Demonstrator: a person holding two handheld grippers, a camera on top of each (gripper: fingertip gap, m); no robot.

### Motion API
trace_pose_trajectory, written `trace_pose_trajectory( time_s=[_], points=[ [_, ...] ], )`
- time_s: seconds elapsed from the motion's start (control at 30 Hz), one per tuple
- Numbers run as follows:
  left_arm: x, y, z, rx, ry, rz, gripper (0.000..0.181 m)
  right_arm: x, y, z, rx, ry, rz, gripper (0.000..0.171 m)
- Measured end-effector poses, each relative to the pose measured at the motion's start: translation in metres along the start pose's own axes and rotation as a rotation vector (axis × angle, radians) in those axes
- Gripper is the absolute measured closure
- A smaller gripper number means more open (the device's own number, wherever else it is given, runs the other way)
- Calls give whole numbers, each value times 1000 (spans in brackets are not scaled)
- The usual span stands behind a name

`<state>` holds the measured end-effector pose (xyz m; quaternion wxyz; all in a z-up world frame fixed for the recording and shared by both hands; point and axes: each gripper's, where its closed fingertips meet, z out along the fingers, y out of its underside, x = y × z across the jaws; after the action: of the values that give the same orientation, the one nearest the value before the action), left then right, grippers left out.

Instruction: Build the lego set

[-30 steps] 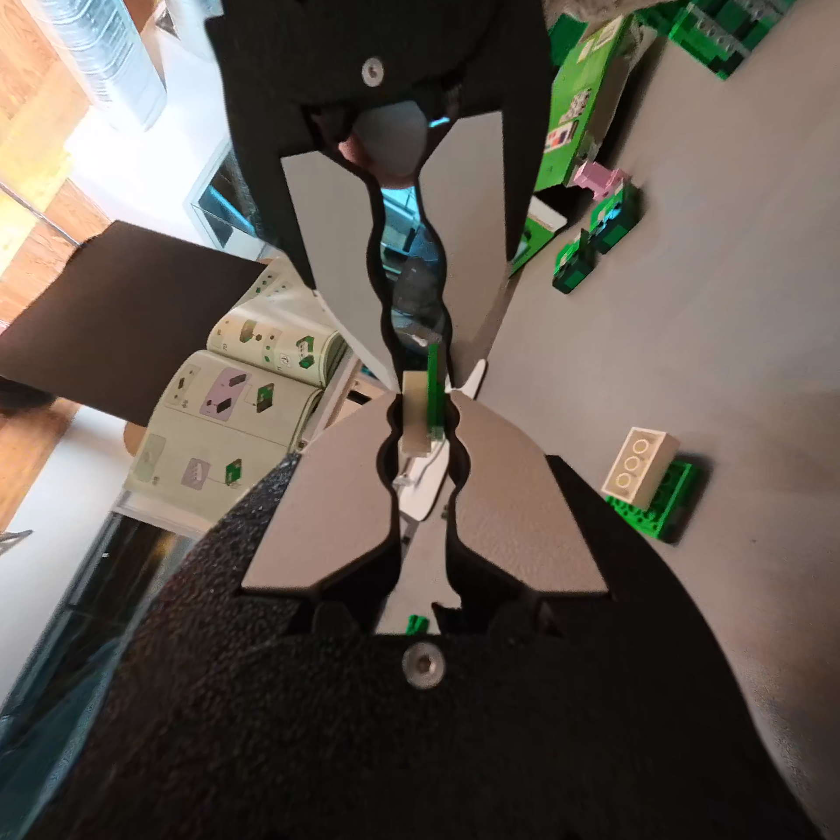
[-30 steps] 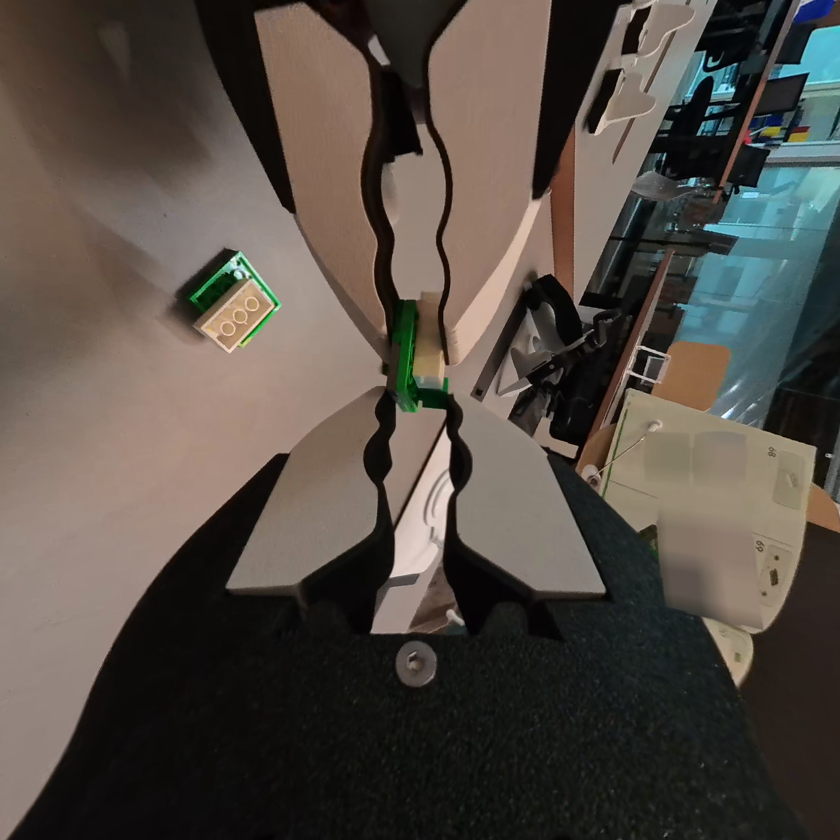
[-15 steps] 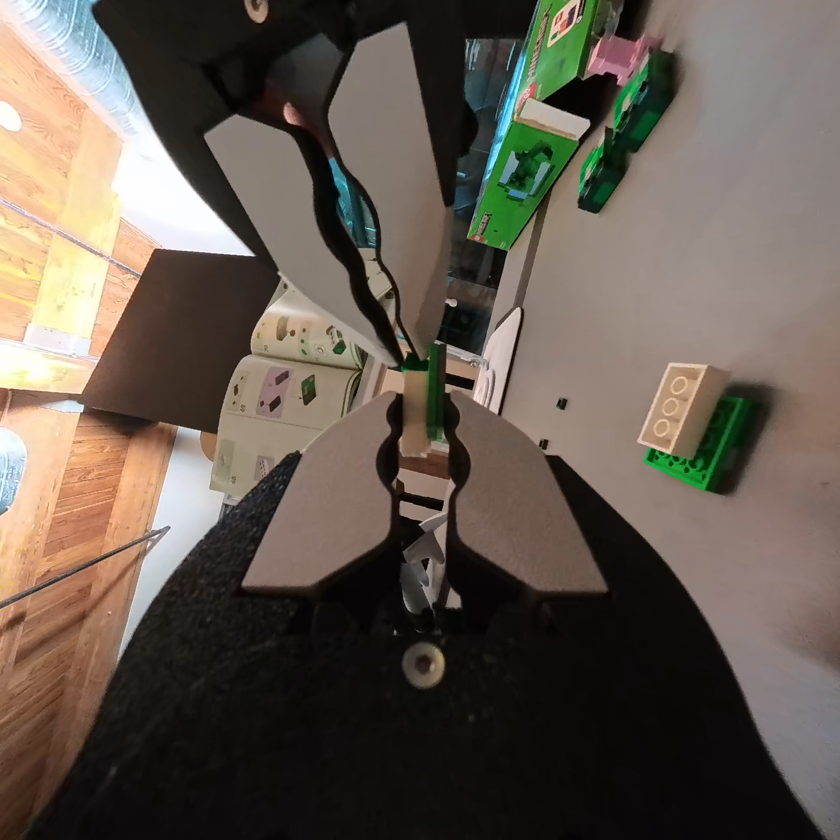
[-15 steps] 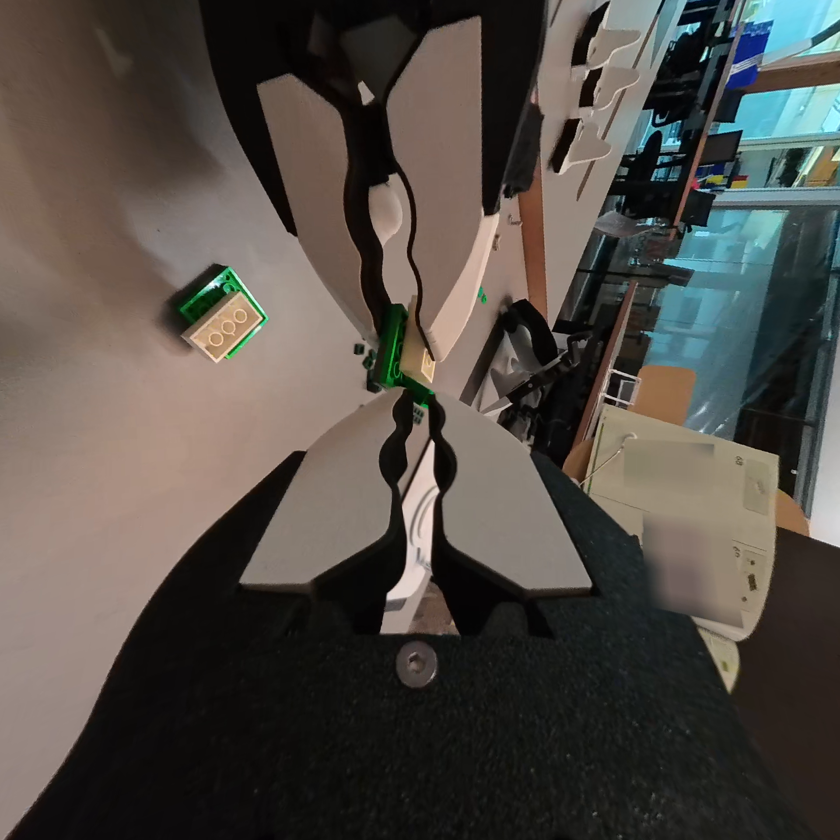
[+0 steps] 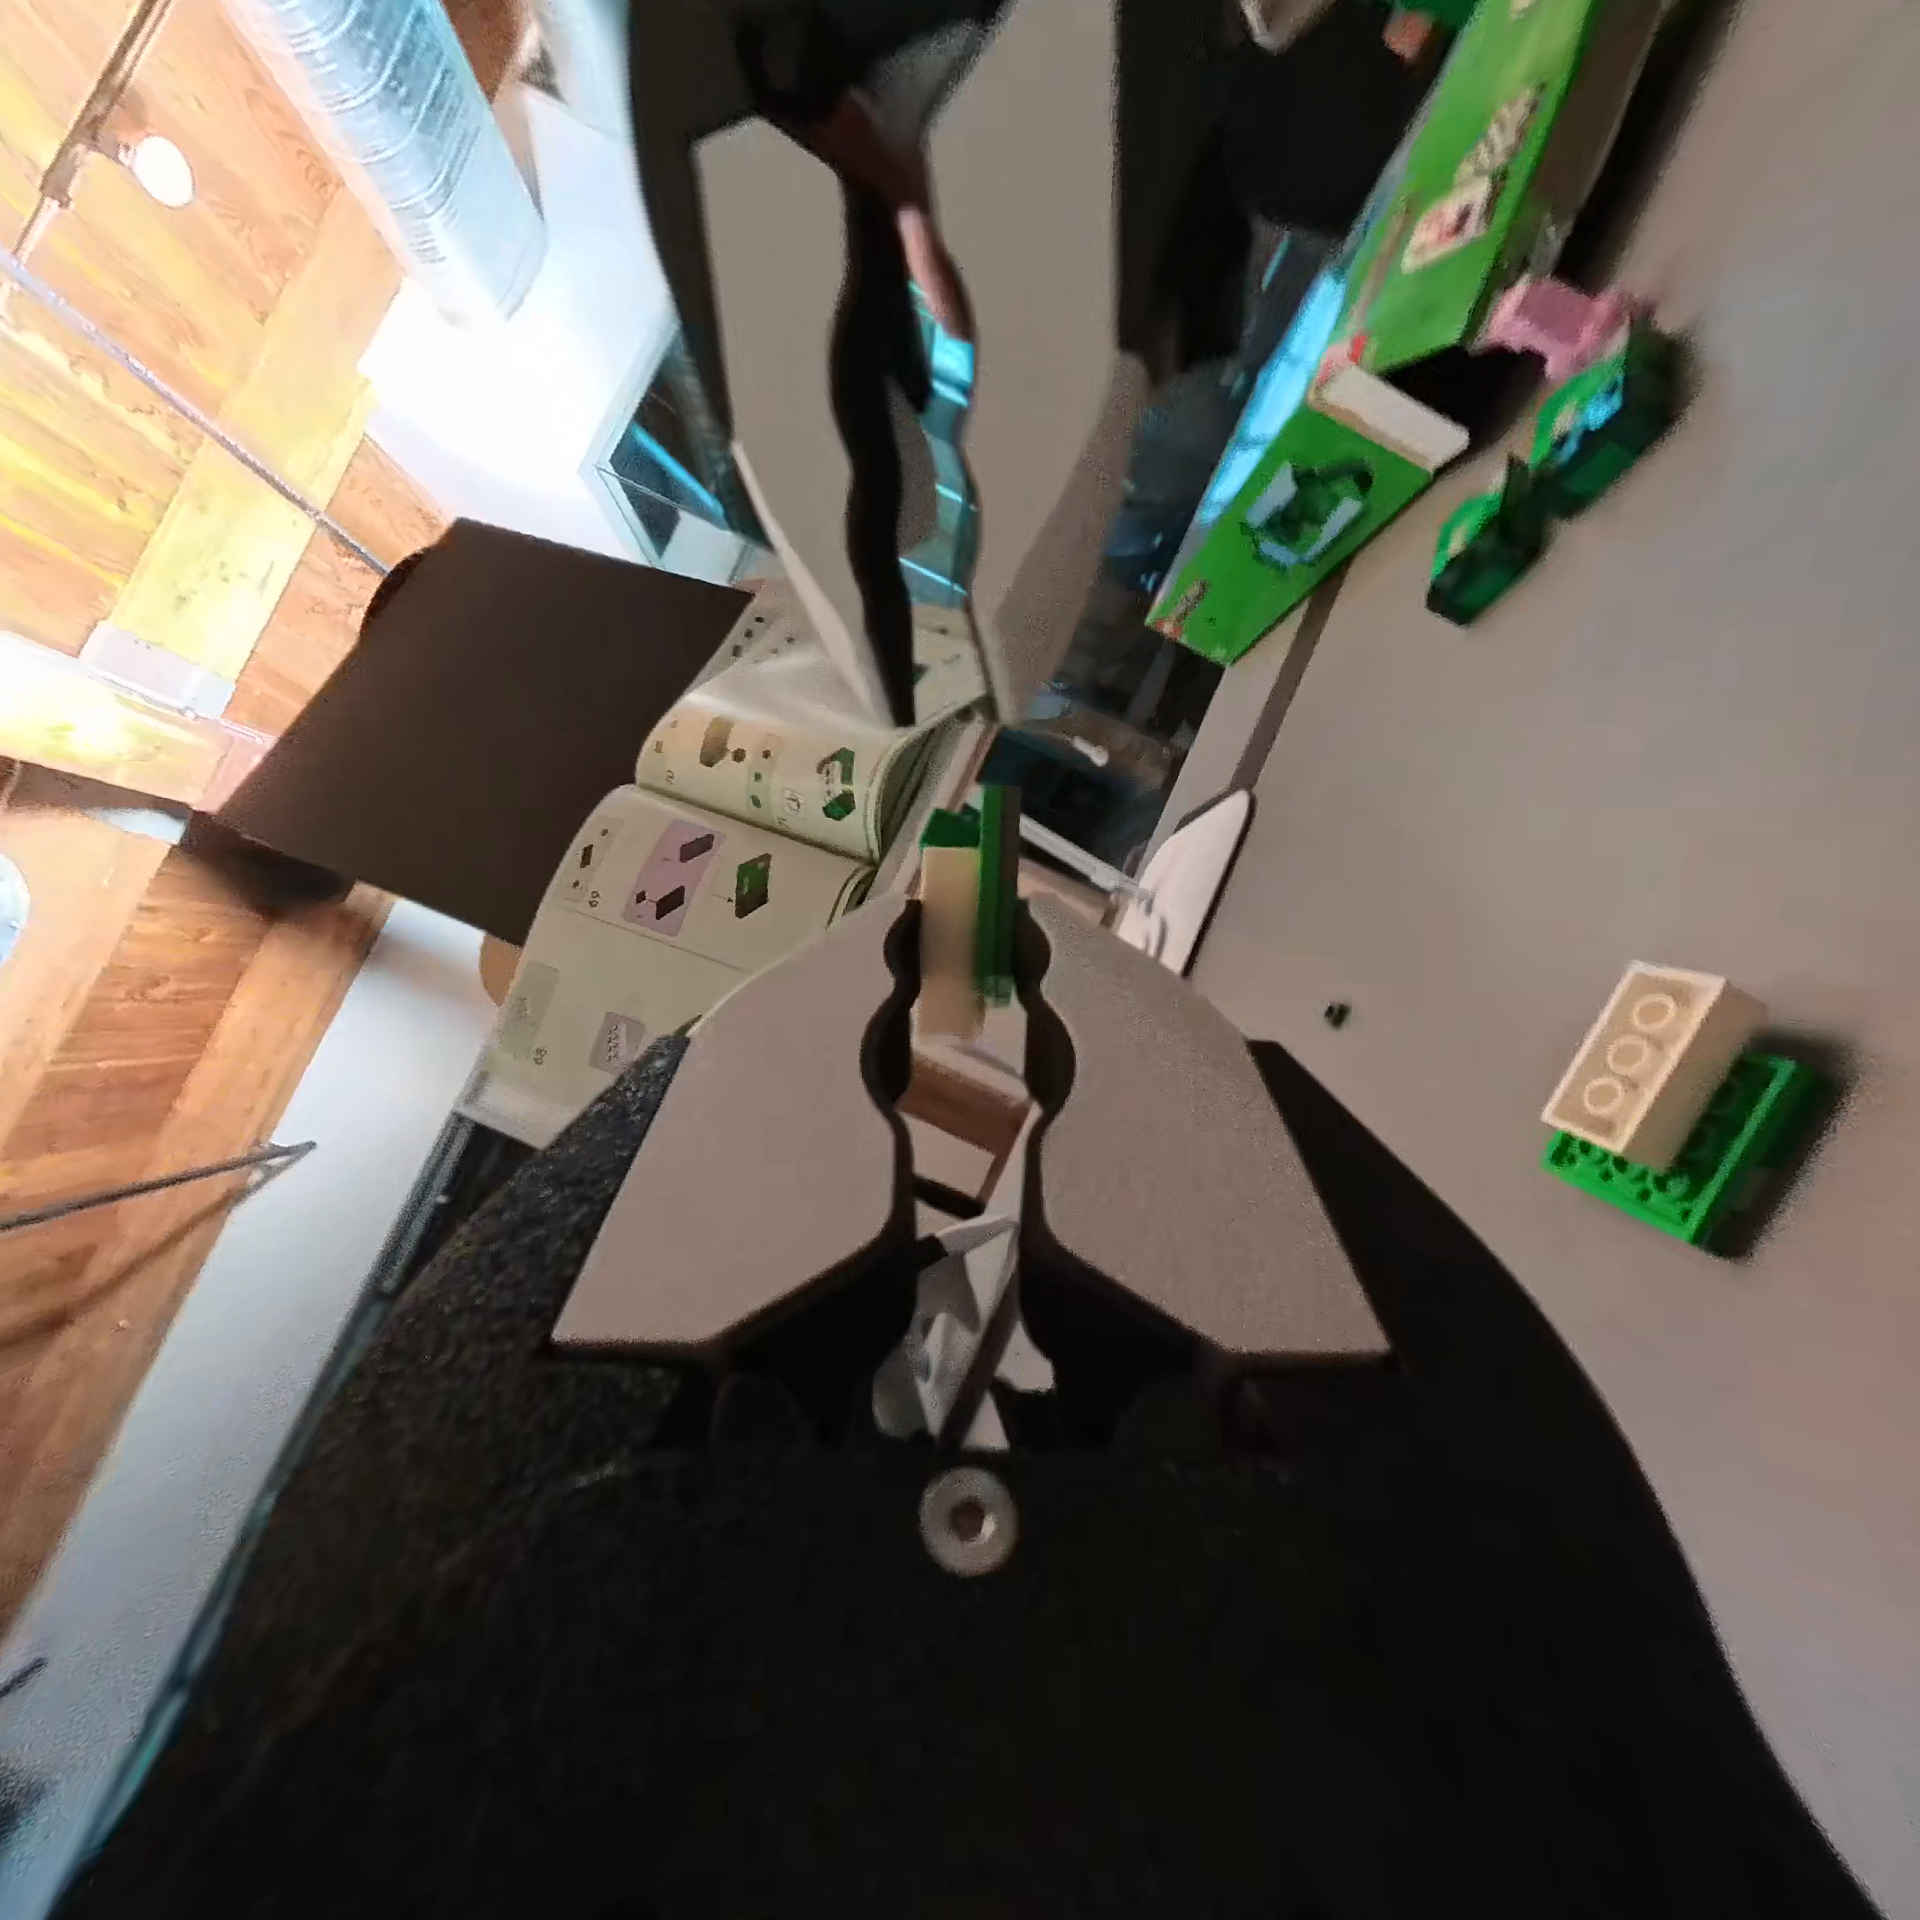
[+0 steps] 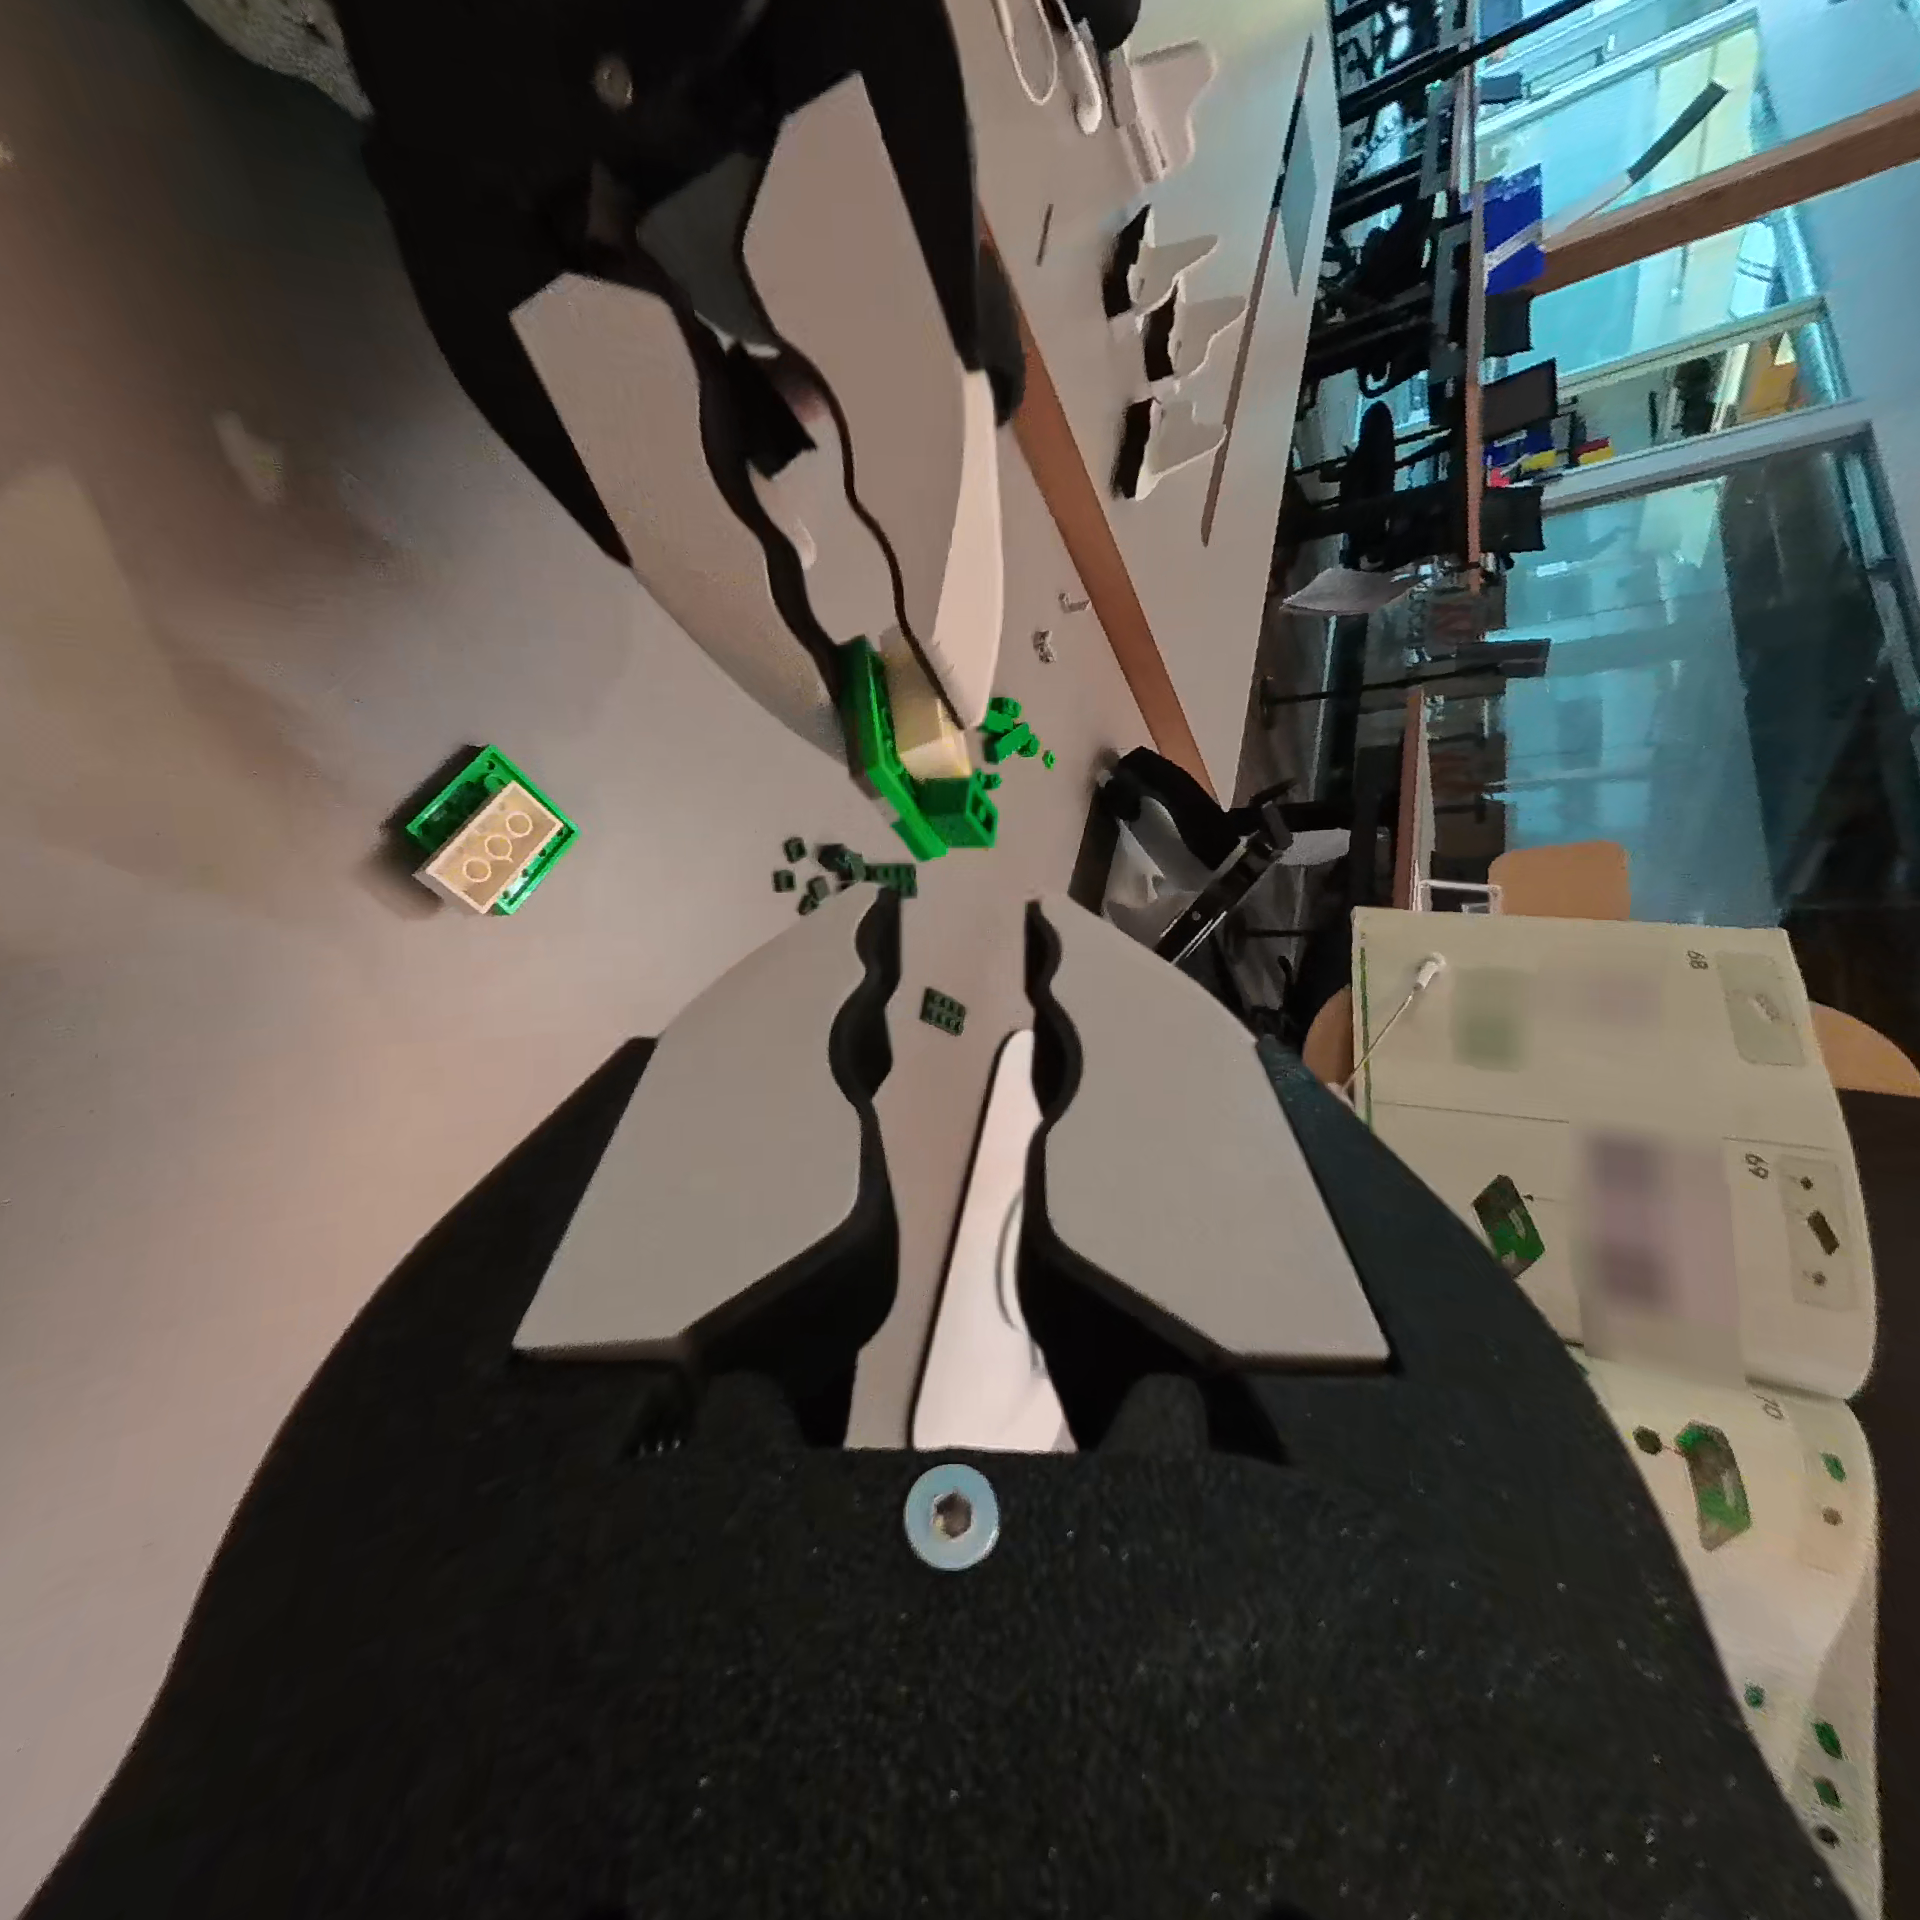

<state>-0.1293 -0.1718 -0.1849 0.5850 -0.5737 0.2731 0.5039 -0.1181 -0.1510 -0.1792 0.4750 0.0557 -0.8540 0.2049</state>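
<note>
Brick assembly (image 5: 961, 914) pinched between left gripper (image 5: 961, 940) jaws — right gripper (image 6: 961, 935) jaws spread, empty.

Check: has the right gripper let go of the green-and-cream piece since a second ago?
Yes. The right gripper has backed off empty; the green-and-cream piece now sits ahead of it in the left gripper, above the table.
</note>
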Motion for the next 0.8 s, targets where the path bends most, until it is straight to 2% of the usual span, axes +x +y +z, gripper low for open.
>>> trace_pose_trajectory(
  time_s=[0.07, 0.13, 0.23, 0.4, 0.67, 0.8],
  points=[
    [-6, -6, -2, 34, -4, -65, 165, 1, -3, 1, 7, 11, -7, 136],
    [-10, -12, -3, 66, -5, -102, 165, -1, -8, 5, 11, 29, -54, 132],
    [-11, -20, -5, 110, 7, -146, 165, 0, -17, 8, 32, 62, -107, 133],
    [-12, -25, -8, 154, 31, -206, 165, 0, -27, 4, 127, 56, -59, 137],
    [-6, -27, -7, 176, 88, -260, 165, -6, -24, 7, 122, 22, -62, 151],
    [1, -25, -6, 169, 132, -288, 165, -12, -20, 9, 94, -21, -56, 152]
  ],
)
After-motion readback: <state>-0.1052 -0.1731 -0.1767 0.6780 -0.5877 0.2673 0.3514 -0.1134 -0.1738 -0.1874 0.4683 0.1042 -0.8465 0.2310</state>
